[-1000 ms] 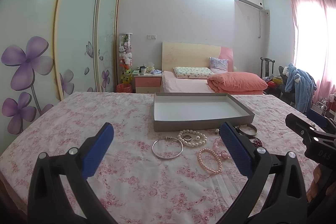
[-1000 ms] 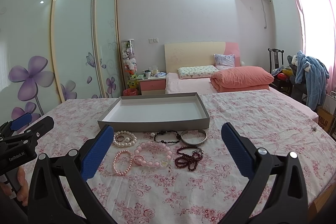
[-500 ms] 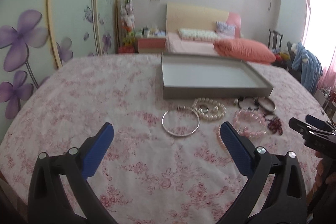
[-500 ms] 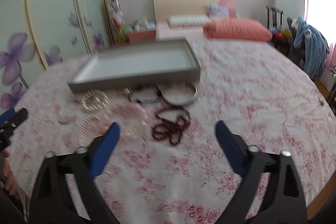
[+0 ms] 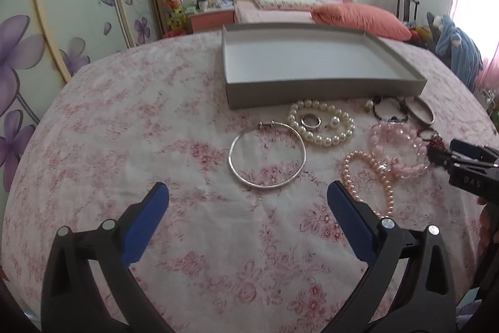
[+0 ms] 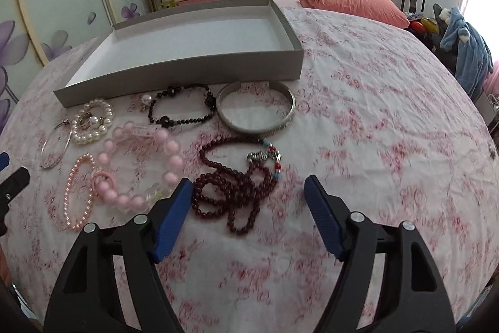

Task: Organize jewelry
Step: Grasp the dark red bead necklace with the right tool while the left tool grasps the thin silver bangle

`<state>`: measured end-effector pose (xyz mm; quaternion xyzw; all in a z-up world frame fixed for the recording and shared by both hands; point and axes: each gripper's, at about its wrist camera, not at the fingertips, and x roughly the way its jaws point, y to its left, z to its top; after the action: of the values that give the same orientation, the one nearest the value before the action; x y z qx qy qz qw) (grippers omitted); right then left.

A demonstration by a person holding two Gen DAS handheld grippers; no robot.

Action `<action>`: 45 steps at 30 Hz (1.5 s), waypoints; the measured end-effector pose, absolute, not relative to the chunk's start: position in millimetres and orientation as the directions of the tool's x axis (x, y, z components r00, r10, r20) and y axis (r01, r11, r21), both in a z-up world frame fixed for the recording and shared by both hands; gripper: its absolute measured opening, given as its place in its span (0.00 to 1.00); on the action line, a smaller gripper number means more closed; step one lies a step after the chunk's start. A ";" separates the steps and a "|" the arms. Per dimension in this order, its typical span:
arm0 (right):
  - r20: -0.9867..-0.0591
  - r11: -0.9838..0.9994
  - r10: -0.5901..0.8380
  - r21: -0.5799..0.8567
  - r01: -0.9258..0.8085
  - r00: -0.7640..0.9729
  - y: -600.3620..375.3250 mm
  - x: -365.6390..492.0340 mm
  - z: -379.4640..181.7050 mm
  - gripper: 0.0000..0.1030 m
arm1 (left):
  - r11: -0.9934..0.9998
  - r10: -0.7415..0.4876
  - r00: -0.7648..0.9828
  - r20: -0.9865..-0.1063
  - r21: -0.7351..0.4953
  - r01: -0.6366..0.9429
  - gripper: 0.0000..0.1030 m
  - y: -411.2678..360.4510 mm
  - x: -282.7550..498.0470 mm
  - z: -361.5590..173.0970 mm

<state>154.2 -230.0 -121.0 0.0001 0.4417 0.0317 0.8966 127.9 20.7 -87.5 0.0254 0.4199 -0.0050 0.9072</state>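
We are holding both grippers wide apart and empty above the floral tablecloth point(image 6: 374, 114). The left gripper point(image 5: 248, 202) is facing the thin silver hoop point(image 5: 267, 155) at twelve o'clock; the right gripper point(image 6: 248, 192) is straddling the dark red bead strand point(image 6: 240, 186), whose coils lie between its blue pads.

We are judging the red strand the riskiest pick: it is long and loosely coiled, so a pinch on one loop could let the rest trail, snag the pink chunky bracelet point(image 6: 143, 164) lying just beside it at nine o'clock, or drag across the cloth. The thin hoop is lying flat on soft fabric, so the pads may be pinching cloth instead of metal.

Counting what we are seeing outside the grey tray point(image 6: 193, 33), which is sitting at twelve o'clock with nothing in it: one thin silver hoop, one white pearl bracelet point(image 5: 321, 122) with one ring point(image 5: 311, 121) and a loose pearl piece inside it, one small pink pearl bracelet point(image 6: 78, 192), one pink chunky bracelet, one black bead bracelet point(image 6: 182, 108), one broad silver bangle point(image 6: 255, 108), one red strand.
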 end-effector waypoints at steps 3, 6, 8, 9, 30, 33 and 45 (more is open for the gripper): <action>-0.782 0.997 0.064 0.025 -0.071 0.620 -226.8 152.6 -120.4 0.60 | 0.999 0.016 0.625 -0.781 0.045 0.030 0.96 17.7 140.6 -94.5; -0.775 0.997 0.071 0.029 -0.076 0.628 -228.1 149.8 -117.4 0.41 | 0.999 0.015 0.602 -0.799 0.035 0.021 0.96 16.2 155.0 -100.8; -0.774 0.997 0.074 0.034 -0.076 0.629 -229.4 152.6 -116.4 0.34 | 1.000 0.012 0.590 -0.808 0.026 0.016 0.96 15.5 162.3 -104.0; -0.774 0.997 0.075 0.036 -0.075 0.629 -230.4 155.5 -116.5 0.33 | 1.000 0.011 0.586 -0.810 0.024 0.014 0.96 15.3 164.3 -105.9; -0.774 0.996 0.083 0.046 -0.075 0.628 -231.4 156.2 -115.2 0.33 | 1.000 0.020 0.589 -0.808 0.009 -0.022 0.76 12.1 182.9 -109.7; -0.773 0.996 0.085 0.051 -0.072 0.628 -232.6 159.1 -116.0 0.33 | 1.000 0.016 0.596 -0.803 0.009 -0.015 0.68 10.2 180.2 -108.7; -0.760 0.991 0.134 0.112 -0.076 0.636 -242.7 153.3 -114.0 0.12 | 1.000 0.006 0.601 -0.799 -0.009 -0.022 0.67 18.8 165.9 -106.0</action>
<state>153.3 -242.7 -114.0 0.0346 0.4226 0.0580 0.9038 165.9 18.8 -106.0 -0.0090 0.4466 0.0079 0.8947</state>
